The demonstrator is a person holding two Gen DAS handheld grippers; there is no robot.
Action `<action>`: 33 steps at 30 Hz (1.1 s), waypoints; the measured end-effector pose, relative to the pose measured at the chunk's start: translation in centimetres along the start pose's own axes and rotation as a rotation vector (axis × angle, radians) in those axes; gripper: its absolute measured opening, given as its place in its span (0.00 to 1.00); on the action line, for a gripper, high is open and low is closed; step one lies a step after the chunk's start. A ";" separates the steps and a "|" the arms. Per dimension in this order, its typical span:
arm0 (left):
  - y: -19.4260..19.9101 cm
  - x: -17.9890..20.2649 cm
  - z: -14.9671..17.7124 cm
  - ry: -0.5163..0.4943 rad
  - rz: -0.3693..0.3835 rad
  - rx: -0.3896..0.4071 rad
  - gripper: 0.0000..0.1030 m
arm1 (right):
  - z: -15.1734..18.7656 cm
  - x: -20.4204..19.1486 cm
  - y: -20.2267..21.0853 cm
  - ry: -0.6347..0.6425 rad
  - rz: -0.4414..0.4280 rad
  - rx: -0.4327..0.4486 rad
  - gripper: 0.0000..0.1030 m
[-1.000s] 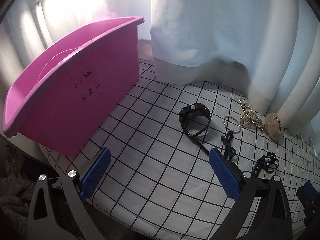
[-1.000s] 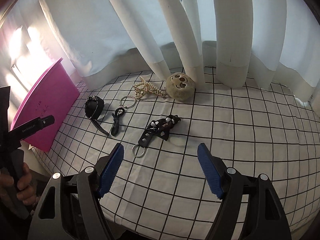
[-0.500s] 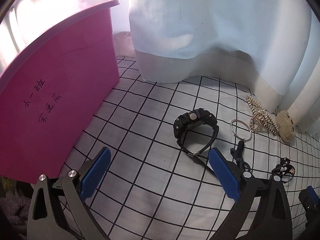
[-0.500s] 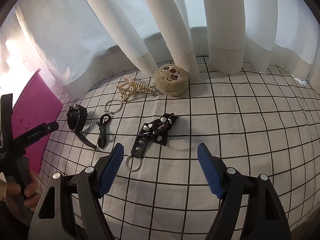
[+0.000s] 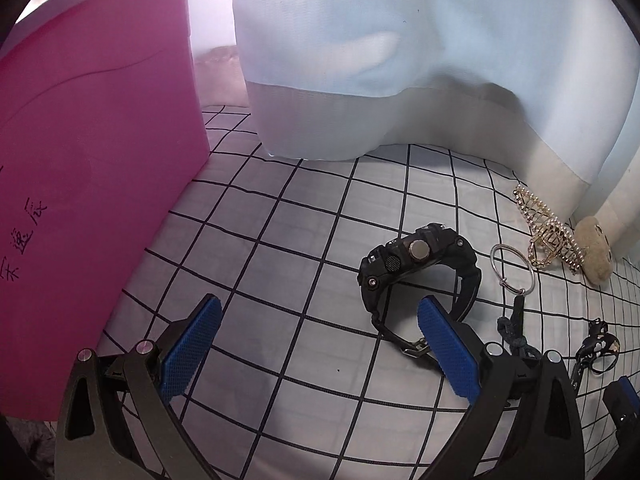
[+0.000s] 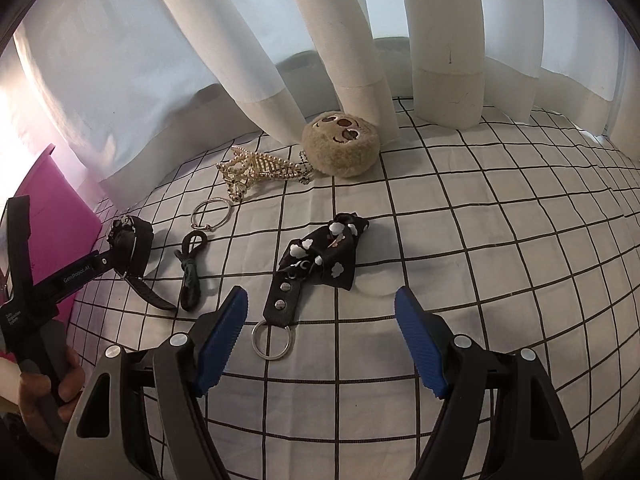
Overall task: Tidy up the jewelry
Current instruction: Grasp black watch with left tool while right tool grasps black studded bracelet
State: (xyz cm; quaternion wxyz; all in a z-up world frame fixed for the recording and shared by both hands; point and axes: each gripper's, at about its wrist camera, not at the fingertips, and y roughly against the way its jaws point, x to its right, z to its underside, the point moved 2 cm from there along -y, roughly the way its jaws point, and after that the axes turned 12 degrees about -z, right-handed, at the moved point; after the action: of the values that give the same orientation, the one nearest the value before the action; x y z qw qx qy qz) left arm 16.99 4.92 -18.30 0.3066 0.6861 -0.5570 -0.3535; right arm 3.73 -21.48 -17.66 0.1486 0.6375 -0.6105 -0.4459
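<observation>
A black wristwatch (image 5: 416, 264) lies on the checked cloth just ahead of my open left gripper (image 5: 318, 316), close to its right finger; it also shows in the right wrist view (image 6: 134, 246). Beside it lie a black cord loop (image 6: 191, 270), a silver ring (image 6: 211, 214), a gold pearl hair clip (image 6: 260, 170) and a plush sloth face (image 6: 340, 146). A black bow keychain with white clouds (image 6: 320, 258) lies just ahead of my open, empty right gripper (image 6: 320, 308). The pink bin (image 5: 92, 160) stands at the left.
White curtains (image 6: 360, 40) hang down onto the back of the cloth. The cloth's front edge runs close under both grippers. The left gripper's body and the hand holding it (image 6: 44, 300) show at the left of the right wrist view.
Both grippers have moved forward and lower. The watch is now nearer the left gripper, and the bow keychain nearer the right one. Nothing has been picked up.
</observation>
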 end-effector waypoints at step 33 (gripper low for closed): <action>-3.2 0.9 -0.7 0.016 -0.014 -0.021 0.95 | -1.4 -0.9 -6.1 0.101 0.185 -0.030 0.70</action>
State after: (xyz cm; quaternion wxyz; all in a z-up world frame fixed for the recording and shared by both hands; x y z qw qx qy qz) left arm 19.48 4.71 -20.66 0.3155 0.6896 -0.5461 -0.3560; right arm 8.89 -19.82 -21.02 0.2292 0.5978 -0.6516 -0.4069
